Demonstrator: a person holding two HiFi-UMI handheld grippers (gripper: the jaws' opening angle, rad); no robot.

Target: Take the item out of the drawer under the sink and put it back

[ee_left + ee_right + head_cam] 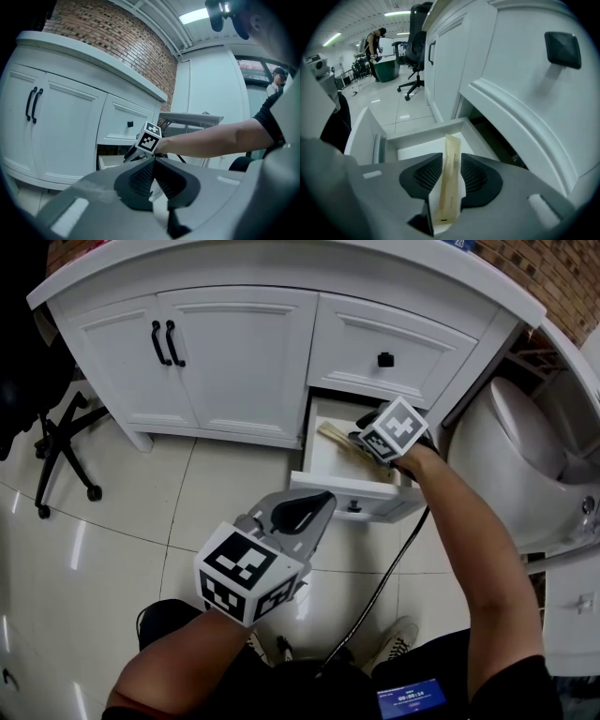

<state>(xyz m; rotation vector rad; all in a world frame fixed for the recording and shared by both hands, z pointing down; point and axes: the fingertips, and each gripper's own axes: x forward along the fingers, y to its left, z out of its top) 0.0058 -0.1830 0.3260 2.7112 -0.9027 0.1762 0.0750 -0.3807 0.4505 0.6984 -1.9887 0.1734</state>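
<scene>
Tan paper packet [450, 187] lies in the open white drawer [347, 495], between the jaws of the right gripper [361, 438] — they stand apart, not pressing it. Outside the drawer hovers the left gripper [152, 160], jaws together — nothing in them.

Left gripper [312, 509]: a grey shell is fitted with black ribbed pads.
Right gripper [451, 159]: the same grey shell and black ribbed pads are shown.
Marker cubes [246, 575]: white faces are printed with black square patterns.
Cable [382, 584]: a thin black lead is seen.
Sleeve [268, 117]: a short black sleeve is worn.
Shoe [400, 640]: a pale laced sneaker is worn.
</scene>
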